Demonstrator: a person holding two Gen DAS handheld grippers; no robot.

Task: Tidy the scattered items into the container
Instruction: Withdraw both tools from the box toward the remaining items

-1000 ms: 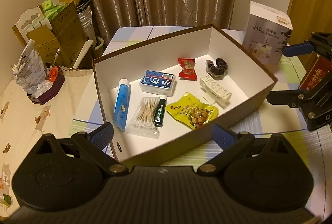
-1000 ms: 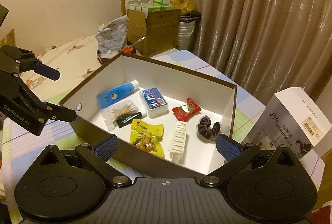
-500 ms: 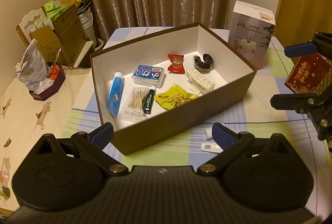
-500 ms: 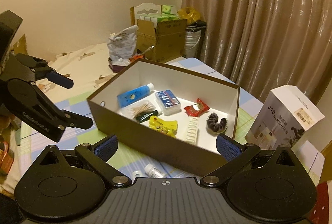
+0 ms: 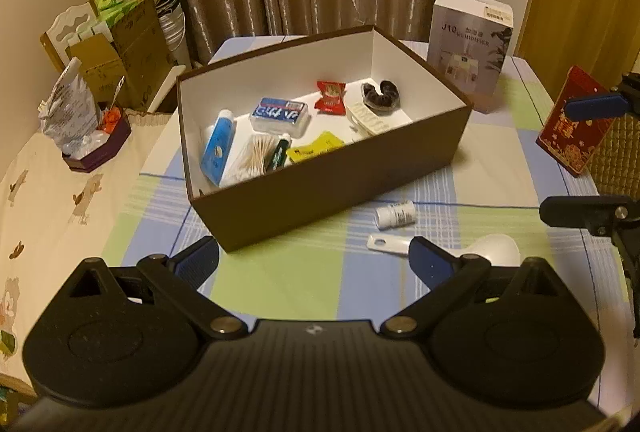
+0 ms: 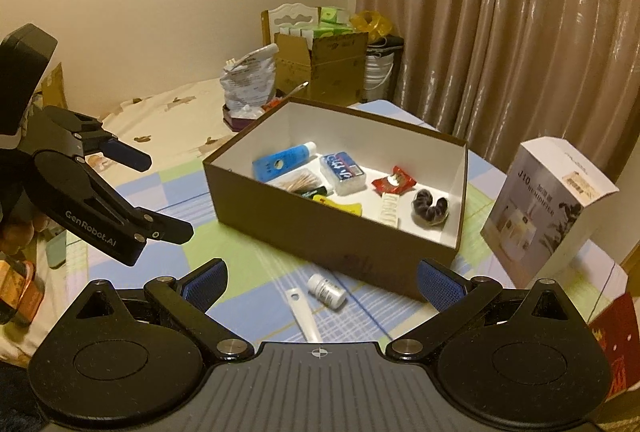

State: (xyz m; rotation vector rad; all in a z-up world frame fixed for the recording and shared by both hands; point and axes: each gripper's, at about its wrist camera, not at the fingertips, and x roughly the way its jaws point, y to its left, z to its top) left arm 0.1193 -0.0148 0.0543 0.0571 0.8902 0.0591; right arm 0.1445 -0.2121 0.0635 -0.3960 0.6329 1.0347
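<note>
Bottle (image 6: pixel 326 291) and white scoop (image 5: pixel 440 252) lie on the desk (image 5: pixel 280 280) just beside the box (image 5: pixel 320 184) near wall; both grippers' fingers stand apart, empty. Best approach: straddle the bottle's width, since it may roll

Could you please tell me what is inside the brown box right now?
The box holds a blue tube, cotton swabs, tissue pack, red packet, white clip, dark scrunchie; its near wall partly hides the yellow packet.
</note>
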